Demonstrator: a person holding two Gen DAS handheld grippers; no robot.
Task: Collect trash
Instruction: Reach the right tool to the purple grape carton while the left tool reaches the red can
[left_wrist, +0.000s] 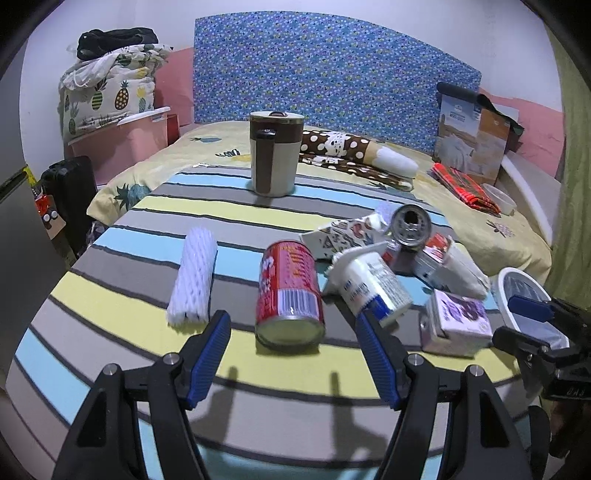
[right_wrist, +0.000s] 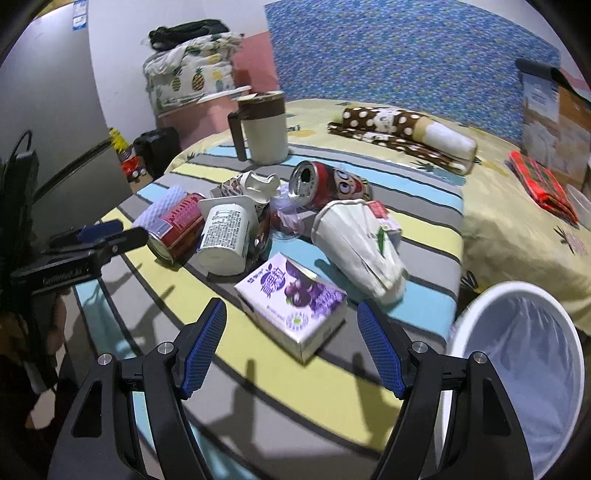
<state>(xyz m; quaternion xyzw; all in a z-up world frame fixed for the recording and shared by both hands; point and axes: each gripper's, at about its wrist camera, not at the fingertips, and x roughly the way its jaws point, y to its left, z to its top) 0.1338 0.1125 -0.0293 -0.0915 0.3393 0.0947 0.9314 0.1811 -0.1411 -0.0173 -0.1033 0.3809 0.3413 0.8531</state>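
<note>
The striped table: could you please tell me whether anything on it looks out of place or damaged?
Most of it is tipped-over trash: the red can, the yogurt cup and a crumpled paper cup all lie on their sides. The mug stands upright and apart, and looks like no trash.

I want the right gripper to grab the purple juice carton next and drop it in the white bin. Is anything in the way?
Nothing visible is. The right gripper is open with the purple juice carton lying directly ahead between its fingers. The white bin stands to the carton's right, beside the striped cloth, with bare cloth between them.
</note>
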